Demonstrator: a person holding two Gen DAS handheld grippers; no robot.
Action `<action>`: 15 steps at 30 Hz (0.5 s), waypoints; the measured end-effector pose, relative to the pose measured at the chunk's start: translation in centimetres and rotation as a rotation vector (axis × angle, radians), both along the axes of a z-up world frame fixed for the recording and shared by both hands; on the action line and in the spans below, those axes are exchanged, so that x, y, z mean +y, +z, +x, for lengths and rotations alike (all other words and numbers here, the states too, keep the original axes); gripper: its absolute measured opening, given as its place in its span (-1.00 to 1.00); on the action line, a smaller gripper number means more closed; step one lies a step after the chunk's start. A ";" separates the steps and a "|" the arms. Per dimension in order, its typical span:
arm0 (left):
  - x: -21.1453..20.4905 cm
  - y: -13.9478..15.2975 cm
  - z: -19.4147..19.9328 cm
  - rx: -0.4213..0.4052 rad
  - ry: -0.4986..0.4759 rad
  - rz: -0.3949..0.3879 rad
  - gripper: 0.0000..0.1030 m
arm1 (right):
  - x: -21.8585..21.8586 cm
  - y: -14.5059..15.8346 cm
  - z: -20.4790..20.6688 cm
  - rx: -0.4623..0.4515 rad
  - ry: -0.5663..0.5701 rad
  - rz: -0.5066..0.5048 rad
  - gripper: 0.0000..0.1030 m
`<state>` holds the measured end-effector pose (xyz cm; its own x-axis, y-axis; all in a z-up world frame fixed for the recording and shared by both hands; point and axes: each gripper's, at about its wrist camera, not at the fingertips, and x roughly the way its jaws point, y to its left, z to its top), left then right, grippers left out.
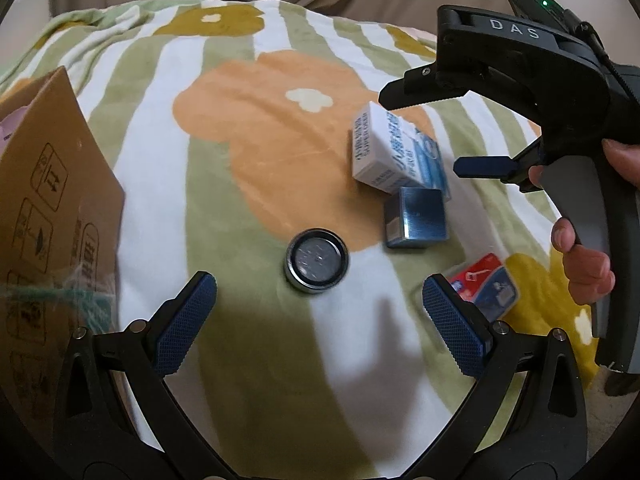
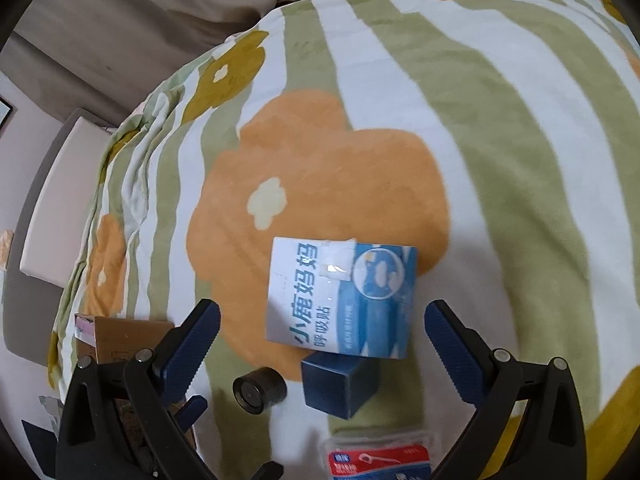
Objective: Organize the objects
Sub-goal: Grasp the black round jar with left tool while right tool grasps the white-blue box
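A small round metal tin (image 1: 317, 260) lies on the flowered blanket, just ahead of my open, empty left gripper (image 1: 318, 322). To its right lie a dark blue cube box (image 1: 416, 218), a white-and-blue carton (image 1: 394, 152) and a red-and-blue packet (image 1: 486, 286). My right gripper (image 1: 424, 132) hangs open above the carton. In the right wrist view the right gripper (image 2: 322, 344) is open and empty over the carton (image 2: 342, 298), with the cube box (image 2: 340, 382), the tin (image 2: 260, 390) and the packet (image 2: 380, 458) closer to the camera.
A brown cardboard box (image 1: 52, 216) stands at the left edge of the blanket (image 1: 248, 128), also seen in the right wrist view (image 2: 120, 336). Beige bedding lies beyond. A pale cushioned bench (image 2: 60, 200) sits to the left of the bed.
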<state>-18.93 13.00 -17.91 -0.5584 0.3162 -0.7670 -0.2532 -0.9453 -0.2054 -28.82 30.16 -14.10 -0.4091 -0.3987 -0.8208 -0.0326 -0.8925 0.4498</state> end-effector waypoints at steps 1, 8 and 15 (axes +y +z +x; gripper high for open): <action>-0.1 -0.2 -0.3 -0.002 0.001 -0.003 0.98 | -0.1 -0.2 -0.1 -0.002 -0.004 0.004 0.98; -0.1 -1.5 -1.8 -0.006 -0.015 0.008 0.79 | -0.6 -1.4 -1.1 -0.006 -0.033 0.037 0.98; 0.2 -2.0 -2.4 0.005 -0.035 -0.004 0.14 | -0.7 -2.1 -1.4 -0.003 -0.034 0.067 0.98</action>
<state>-21.30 13.25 -19.93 -0.5510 0.3323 -0.7655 -0.2868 -0.9368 -0.2002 -30.24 29.41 -16.19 -0.4186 -0.3293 -0.8464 -0.0644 -0.9189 0.3893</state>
